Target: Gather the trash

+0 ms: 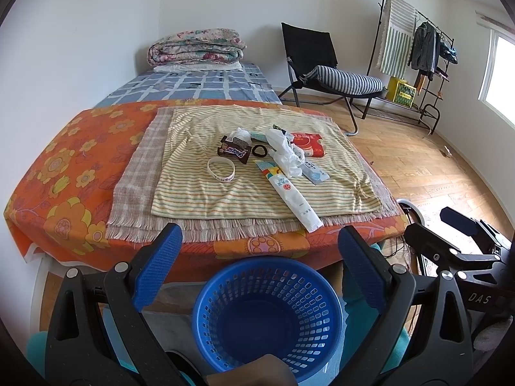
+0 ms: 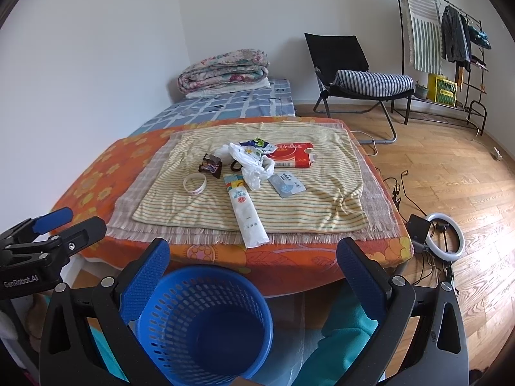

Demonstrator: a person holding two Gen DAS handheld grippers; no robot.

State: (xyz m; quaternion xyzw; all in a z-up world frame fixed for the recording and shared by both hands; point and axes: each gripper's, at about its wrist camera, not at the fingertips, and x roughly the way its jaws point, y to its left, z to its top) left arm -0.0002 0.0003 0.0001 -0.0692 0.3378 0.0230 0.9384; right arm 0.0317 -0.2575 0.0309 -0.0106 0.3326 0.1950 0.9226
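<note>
A blue mesh basket (image 1: 268,313) stands on the floor below the table's near edge; it also shows in the right wrist view (image 2: 206,321). Trash lies on the striped cloth (image 1: 206,189): a brown candy wrapper (image 1: 234,151), a crumpled white plastic bag (image 1: 286,152), a long white packet (image 1: 294,197), a red packet (image 1: 307,144) and a grey sachet (image 1: 315,172). A white wristband (image 1: 221,169) and a black hair tie (image 1: 259,150) lie among them. My left gripper (image 1: 259,244) is open and empty above the basket. My right gripper (image 2: 252,257) is open and empty, beside the left.
The table has an orange flowered cover (image 1: 64,173). A bed with a folded quilt (image 1: 196,46) lies behind it. A black chair (image 1: 322,64) and a clothes rack (image 1: 415,48) stand at the right. A ring light (image 2: 445,236) and cables lie on the wooden floor.
</note>
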